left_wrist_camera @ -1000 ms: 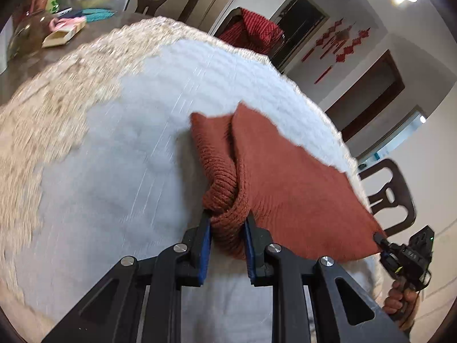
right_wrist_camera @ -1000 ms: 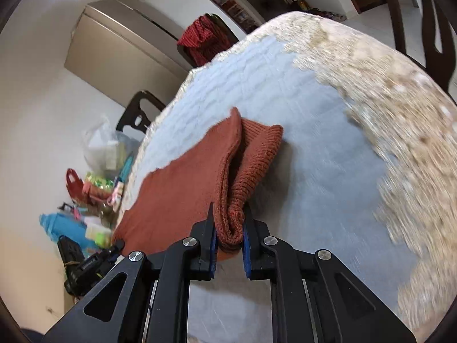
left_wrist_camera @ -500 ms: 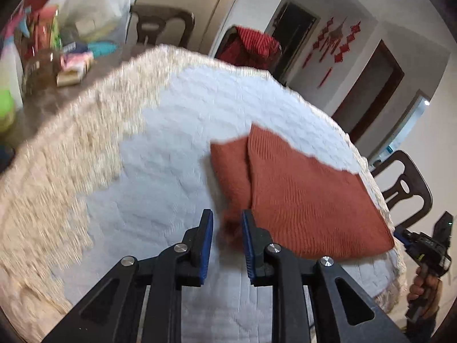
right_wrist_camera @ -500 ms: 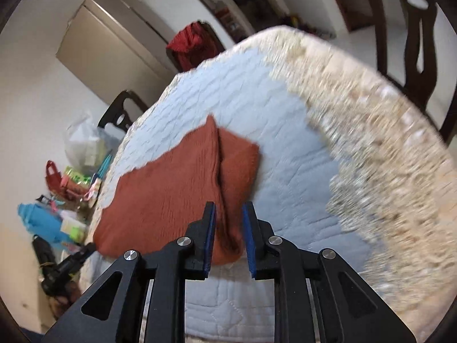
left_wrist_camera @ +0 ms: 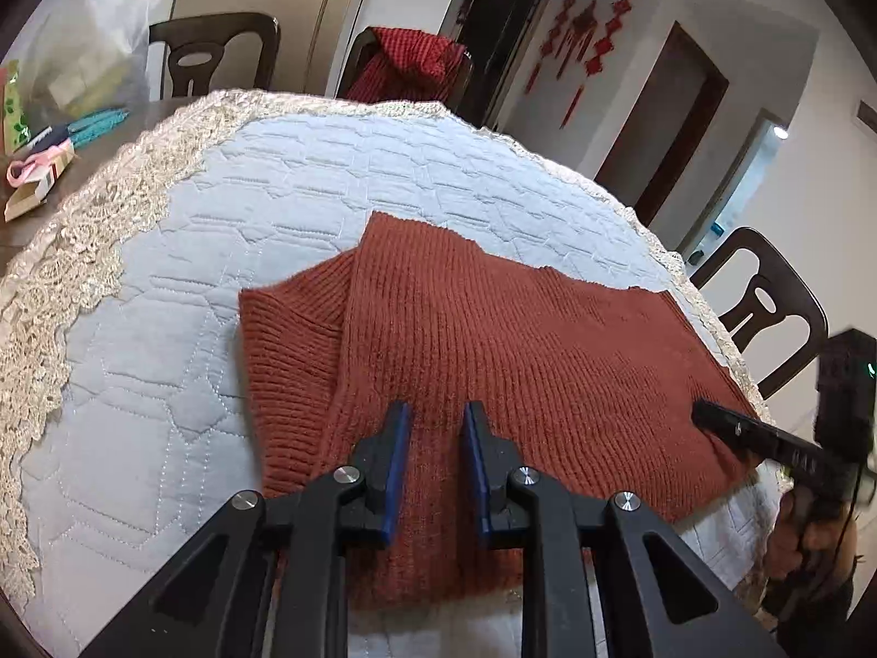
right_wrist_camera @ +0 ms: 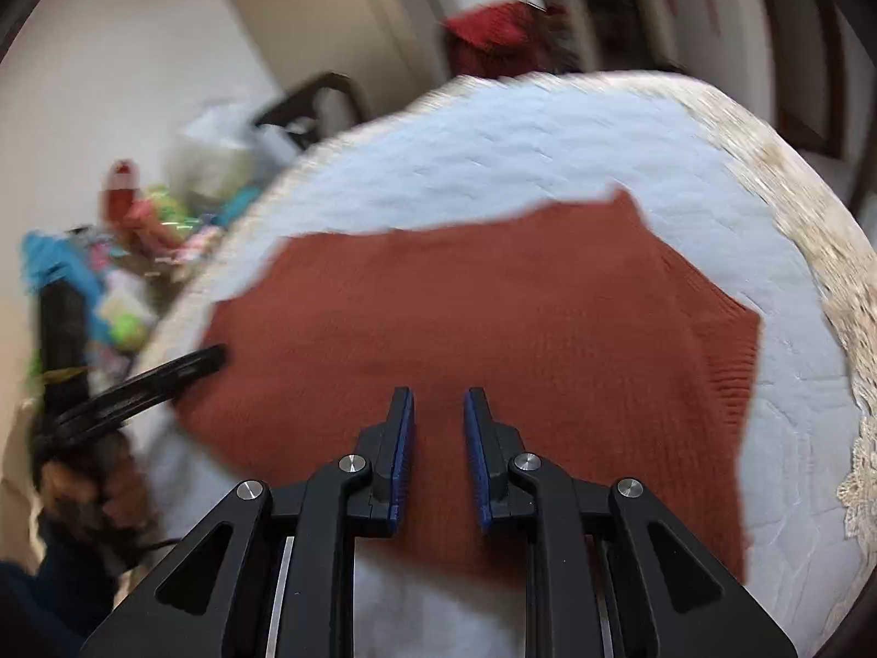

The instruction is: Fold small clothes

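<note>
Two claws in view, both with a gap between the blue pads and nothing gripped. Round worktop (left_wrist_camera: pixel 329 175) carries a pale blue quilted cover with a cream lace border (left_wrist_camera: pixel 60 274). Rust-red knit garment (left_wrist_camera: pixel 493 340) lies flat on the quilted cover, toward the near edge; ribbed section (left_wrist_camera: pixel 285 340) sticks out on its left side in the left wrist view, with the main panel's folded edge lying over it. Left claw (left_wrist_camera: pixel 436 422) hovers over the near part of the garment, jaws narrowly apart, pads not pinching fabric. Right claw (right_wrist_camera: pixel 438 417) likewise over the near part of the garment, narrow gap, holding nothing; that view is motion-blurred. Each claw shows at the edge of the other's view: right one (left_wrist_camera: pixel 718 419) at the garment's right corner, left one (right_wrist_camera: pixel 208 356) at the garment's left corner; cannot tell if either tip touches the knit. Dark wooden chairs (left_wrist_camera: pixel 219 55) stand around the worktop, one draped with red checked cloth (left_wrist_camera: pixel 411 66). Red hanging ornaments (left_wrist_camera: pixel 586 27) on the far wall. Clutter at the worktop's left: plastic bag (left_wrist_camera: pixel 93 38), teal items (left_wrist_camera: pixel 98 120), small box (left_wrist_camera: pixel 38 186)
</note>
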{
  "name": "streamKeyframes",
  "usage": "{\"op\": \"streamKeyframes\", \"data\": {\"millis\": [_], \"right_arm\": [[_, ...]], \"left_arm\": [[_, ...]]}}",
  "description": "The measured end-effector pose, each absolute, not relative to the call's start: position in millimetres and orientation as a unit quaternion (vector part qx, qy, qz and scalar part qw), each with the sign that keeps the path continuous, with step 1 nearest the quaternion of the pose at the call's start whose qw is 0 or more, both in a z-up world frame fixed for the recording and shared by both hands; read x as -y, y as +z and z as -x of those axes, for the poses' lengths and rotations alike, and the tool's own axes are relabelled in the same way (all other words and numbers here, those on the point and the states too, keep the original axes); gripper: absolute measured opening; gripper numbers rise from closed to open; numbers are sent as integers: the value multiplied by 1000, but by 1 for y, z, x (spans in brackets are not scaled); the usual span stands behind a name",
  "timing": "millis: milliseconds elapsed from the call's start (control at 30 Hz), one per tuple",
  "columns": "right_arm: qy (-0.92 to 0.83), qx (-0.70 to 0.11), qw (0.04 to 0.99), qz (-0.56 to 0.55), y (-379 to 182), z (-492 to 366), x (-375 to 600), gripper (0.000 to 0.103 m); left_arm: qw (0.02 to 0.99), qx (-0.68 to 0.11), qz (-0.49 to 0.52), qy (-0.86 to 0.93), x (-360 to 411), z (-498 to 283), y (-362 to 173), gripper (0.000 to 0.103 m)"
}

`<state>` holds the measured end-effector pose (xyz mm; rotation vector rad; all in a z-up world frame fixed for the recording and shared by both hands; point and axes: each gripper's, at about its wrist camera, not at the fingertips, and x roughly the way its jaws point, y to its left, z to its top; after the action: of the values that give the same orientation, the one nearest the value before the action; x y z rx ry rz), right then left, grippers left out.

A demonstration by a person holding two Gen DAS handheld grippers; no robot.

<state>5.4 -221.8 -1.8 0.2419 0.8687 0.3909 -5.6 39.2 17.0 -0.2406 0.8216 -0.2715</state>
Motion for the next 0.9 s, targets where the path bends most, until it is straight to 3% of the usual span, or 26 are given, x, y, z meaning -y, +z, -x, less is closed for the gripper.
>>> {"op": "streamKeyframes", "data": {"millis": [500, 700, 900], "right_arm": [[134, -387, 876, -256, -11, -30, 311, 8], [118, -387, 892, -202, 10, -25, 289, 10], [211, -394, 883, -144, 23, -20, 212, 10]], "left_arm": [[908, -385, 110, -121, -43, 2, 19, 23], [914, -376, 102, -115, -43, 4, 31, 23], [913, -378, 104, -117, -40, -13, 29, 23]]}}
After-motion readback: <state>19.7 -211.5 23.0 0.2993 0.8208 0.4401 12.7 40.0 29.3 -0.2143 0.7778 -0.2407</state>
